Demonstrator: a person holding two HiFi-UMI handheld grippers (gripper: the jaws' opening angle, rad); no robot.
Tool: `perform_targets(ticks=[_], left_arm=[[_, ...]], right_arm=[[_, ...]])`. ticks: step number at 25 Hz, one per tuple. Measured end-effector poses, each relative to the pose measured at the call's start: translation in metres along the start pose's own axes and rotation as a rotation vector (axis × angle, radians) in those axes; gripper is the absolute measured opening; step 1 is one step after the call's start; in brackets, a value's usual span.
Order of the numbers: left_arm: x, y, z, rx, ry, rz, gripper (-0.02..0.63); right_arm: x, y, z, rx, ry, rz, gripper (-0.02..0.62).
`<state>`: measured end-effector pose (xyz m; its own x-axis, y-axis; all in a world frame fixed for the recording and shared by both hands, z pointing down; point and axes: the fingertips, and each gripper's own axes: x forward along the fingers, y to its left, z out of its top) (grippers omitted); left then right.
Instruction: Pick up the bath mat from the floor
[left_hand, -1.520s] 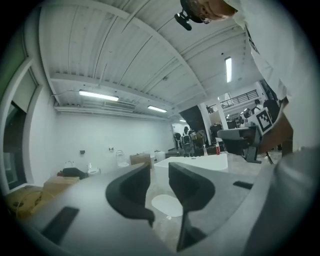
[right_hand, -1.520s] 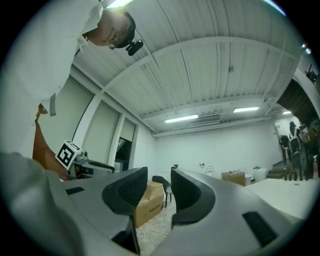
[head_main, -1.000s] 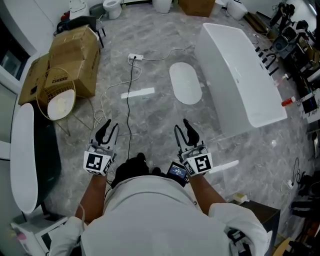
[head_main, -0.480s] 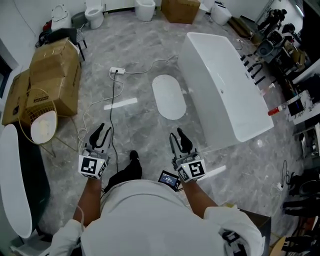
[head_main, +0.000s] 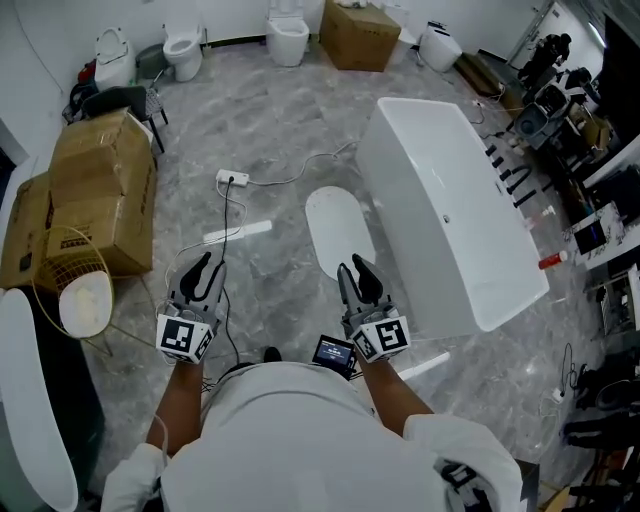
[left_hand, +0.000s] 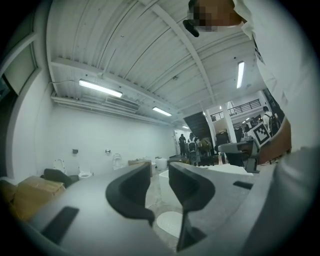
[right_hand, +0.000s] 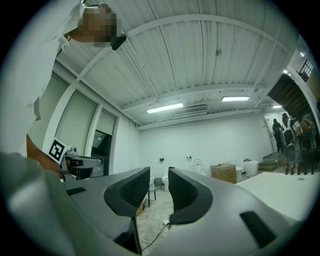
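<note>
Bath mat (head_main: 340, 232) was seen flat on floor (head_main: 262, 128) beside tub (head_main: 450, 210), long axis running away | right gripper (head_main: 355, 272) nearer, directly behind it, jaws just narrowed, nothing between | left gripper (head_main: 205, 270) slightly parted, empty, probably farther off

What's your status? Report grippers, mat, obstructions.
Left gripper open, empty; right gripper empty, jaws just closing partway. Bath mat on floor ahead, beside bathtub, not reached. Power strip on floor left of mat.

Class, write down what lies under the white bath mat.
The bath mat lies flat on the grey marbled floor. The floor directly beneath it is covered, so anything there is unseen.
</note>
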<state>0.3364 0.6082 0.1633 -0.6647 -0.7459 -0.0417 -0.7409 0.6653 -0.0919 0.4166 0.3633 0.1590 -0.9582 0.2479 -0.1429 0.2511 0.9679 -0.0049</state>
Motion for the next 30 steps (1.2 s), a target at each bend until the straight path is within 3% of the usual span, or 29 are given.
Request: perform_targets(ticks=[7,14,22,24,27,30], left_arm=[[0.047,0.057,-0.027,-0.048,0.025,0.02,0.12],[0.119,0.103,-0.061,-0.075,0.057,0.025,0.12],[0.256,0.162,-0.052,-0.056,0.084,0.03,0.12],[0.294,0.19,-0.051,-0.094,0.073,0.038,0.119],[0.346,0.241,-0.052,-0.136,0.063,0.055,0.118],[0.404,0.245,-0.049,-0.114,0.077,0.025,0.117]], right_arm=[[0.078,-0.017,-0.024,0.03,0.022,0.026,0.13],[0.154,-0.067,-0.062,0.073,0.041,0.018,0.124],[0.268,-0.171,-0.075,0.114,0.012,0.019,0.123],[0.299,-0.199,-0.078,0.095,0.002,0.012,0.123],[0.343,-0.247,-0.078,0.07,-0.044,-0.074,0.106],[0.357,-0.309,-0.078,0.084,-0.082,-0.141,0.106]])
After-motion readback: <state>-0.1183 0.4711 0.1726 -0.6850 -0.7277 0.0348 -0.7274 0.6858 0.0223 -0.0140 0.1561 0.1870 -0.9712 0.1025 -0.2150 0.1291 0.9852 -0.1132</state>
